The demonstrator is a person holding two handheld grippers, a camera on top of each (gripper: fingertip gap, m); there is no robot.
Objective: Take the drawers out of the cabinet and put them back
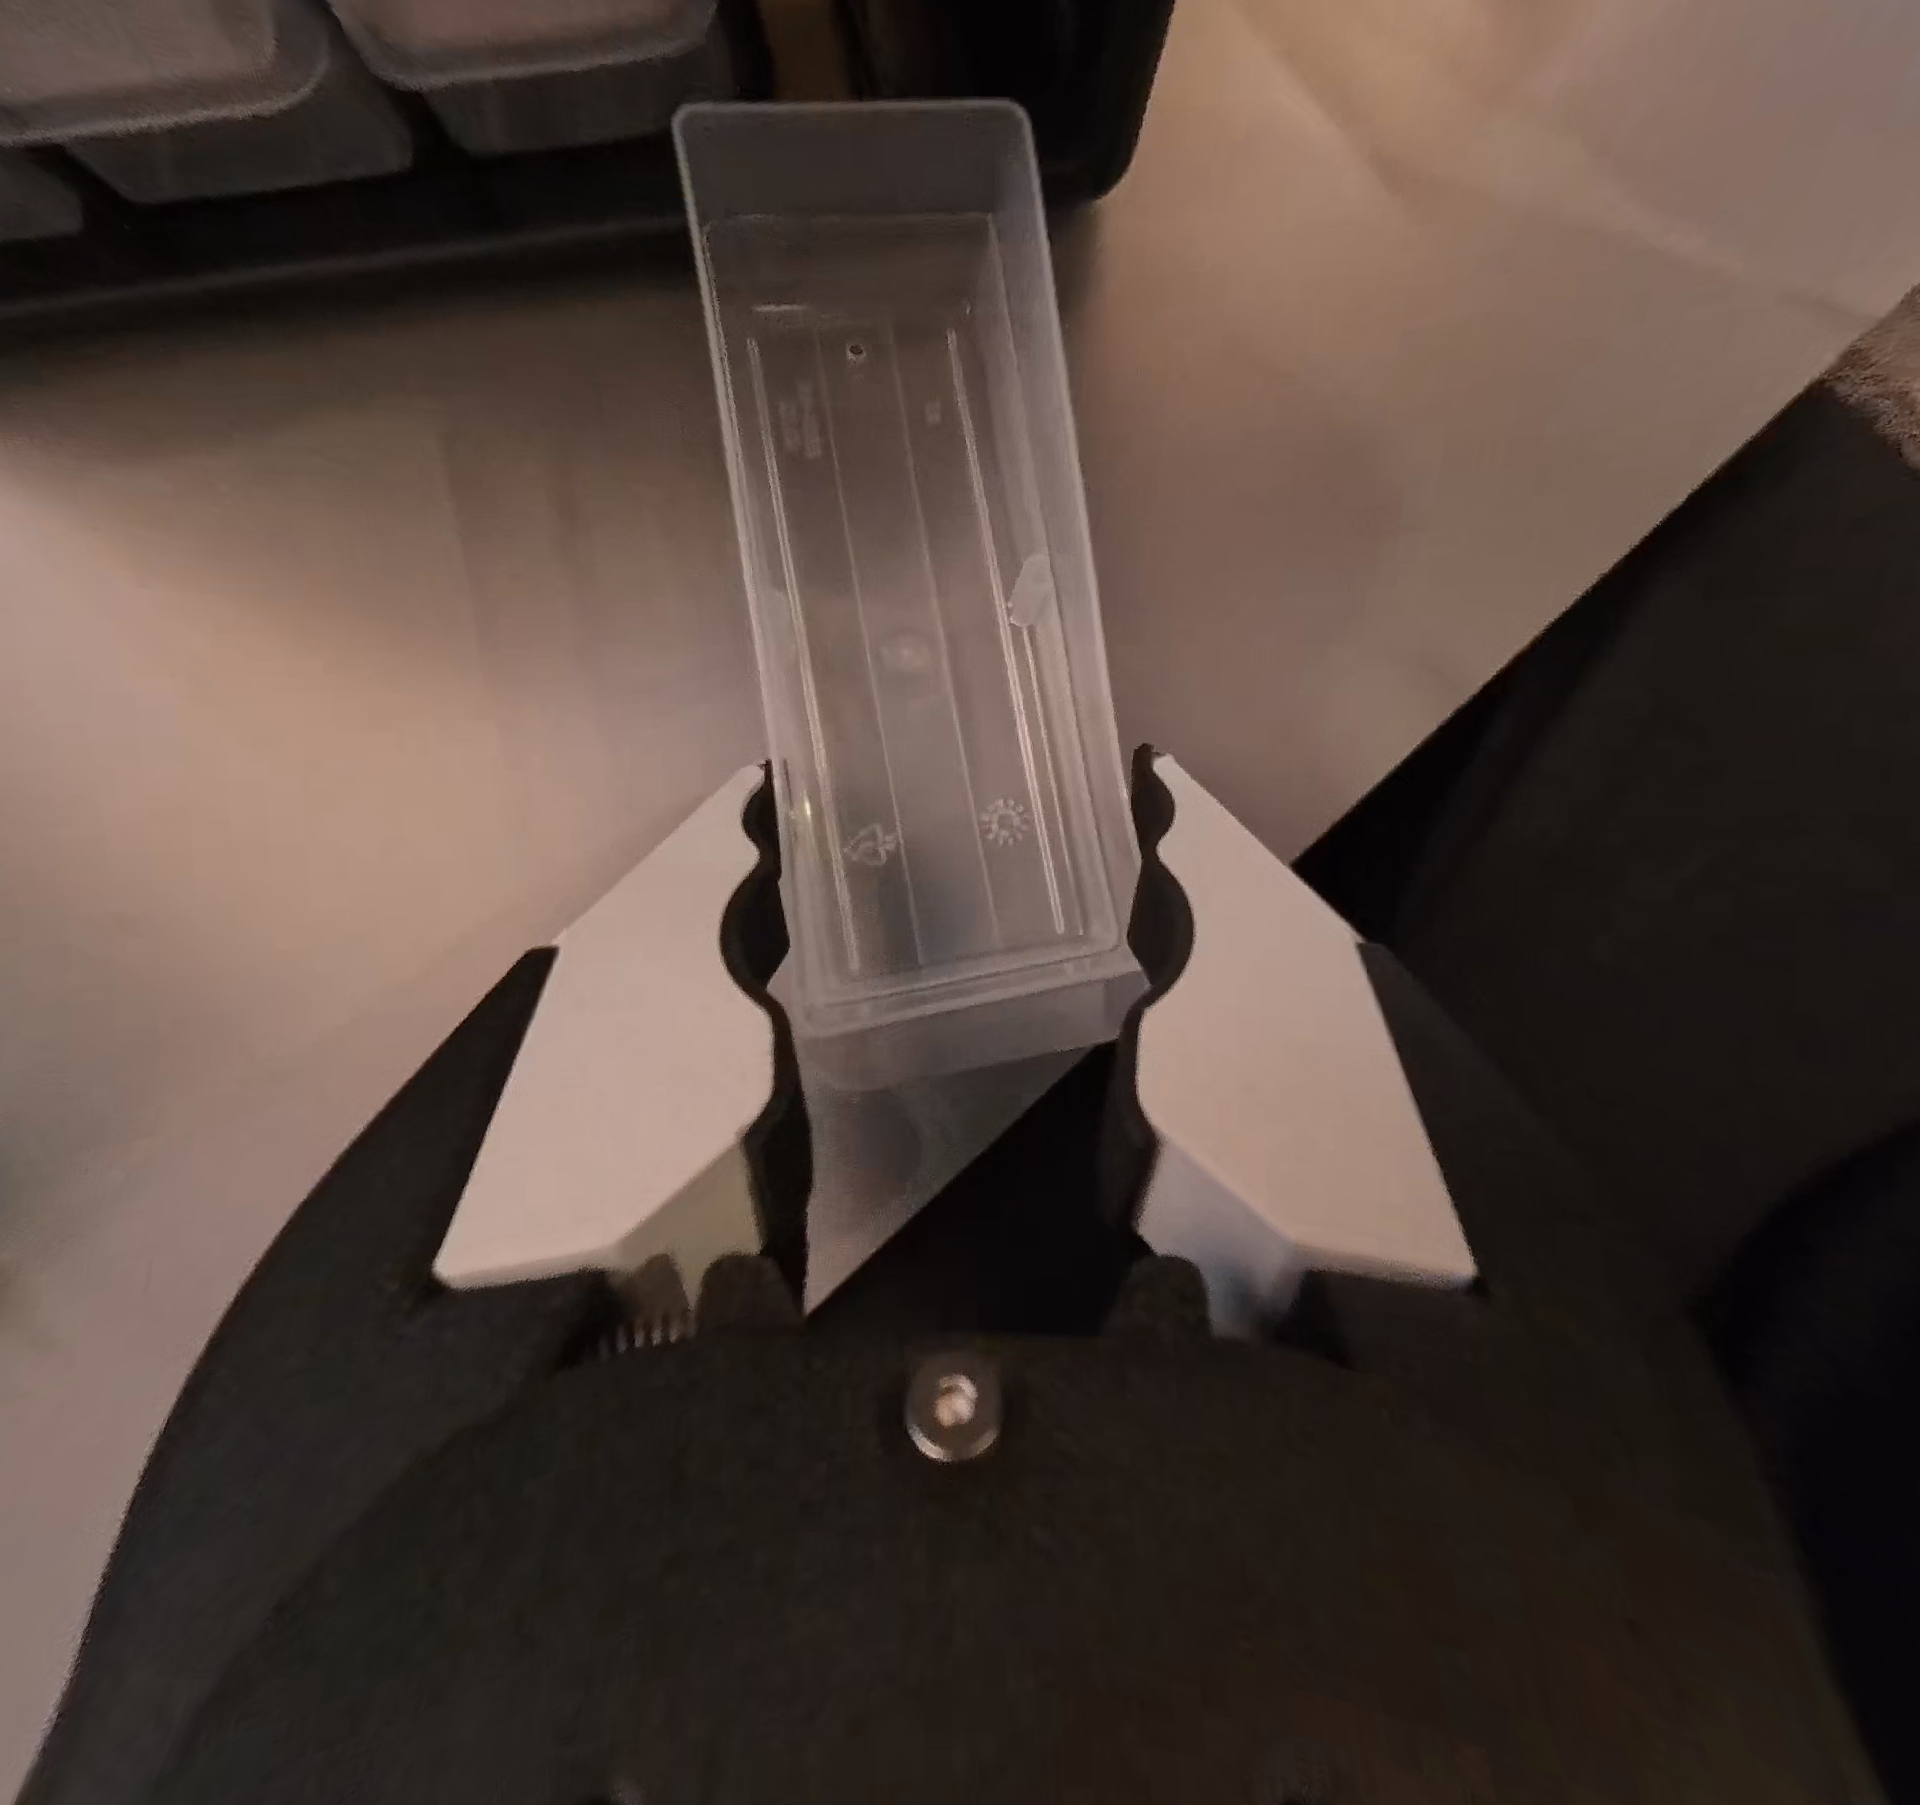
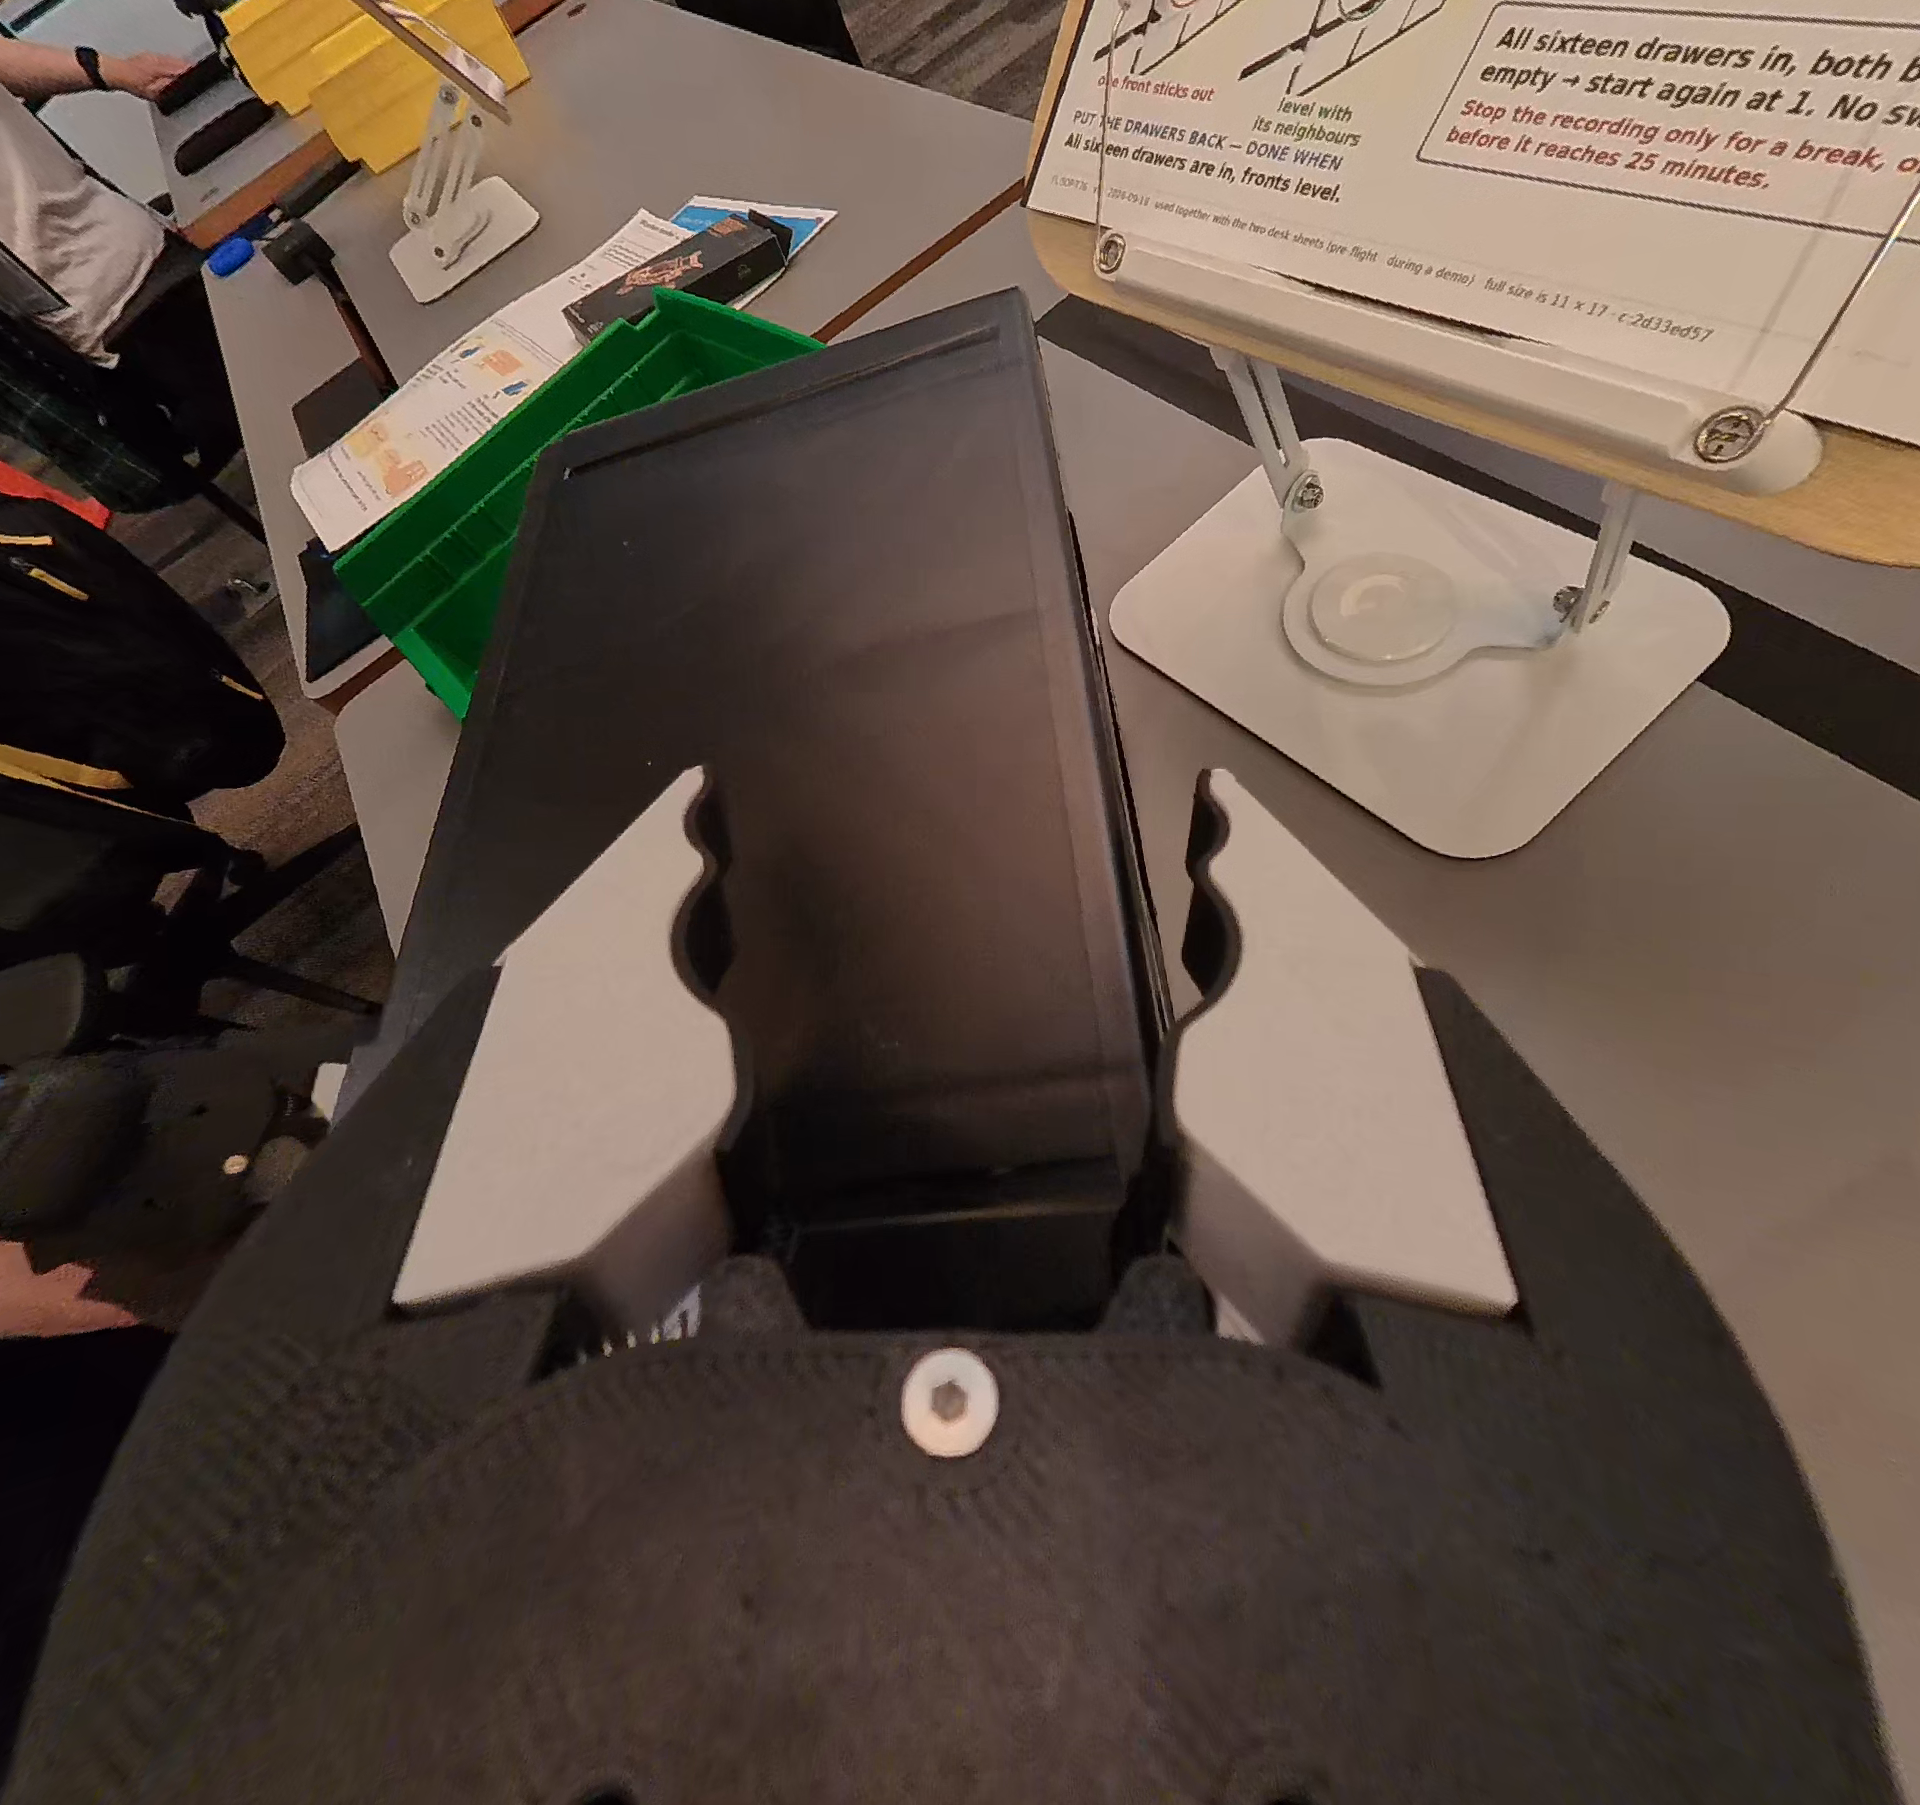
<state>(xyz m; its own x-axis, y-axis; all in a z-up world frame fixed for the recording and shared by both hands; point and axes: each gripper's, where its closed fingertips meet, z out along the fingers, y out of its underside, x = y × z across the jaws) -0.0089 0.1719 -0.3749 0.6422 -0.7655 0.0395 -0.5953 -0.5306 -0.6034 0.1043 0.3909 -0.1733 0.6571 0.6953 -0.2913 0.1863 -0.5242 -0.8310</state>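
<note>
Drawer [image 1: 914,633] sits between the left hand-held gripper [image 1: 951,768] fingers, extending ahead over the bench [image 1: 364,612]. Cabinet [image 1: 343,93] ahead-left. Right hand-held gripper [image 2: 951,789] straddles the cabinet top; document stand [image 2: 1423,633] ahead-right, bin [image 2: 540,467] ahead-left.

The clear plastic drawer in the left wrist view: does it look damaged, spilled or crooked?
Nothing stands out. The clear plastic drawer is empty and looks whole, held by its sides near one end in the left gripper. It leans slightly off the gripper's line, pointing toward the black cabinet.
</note>
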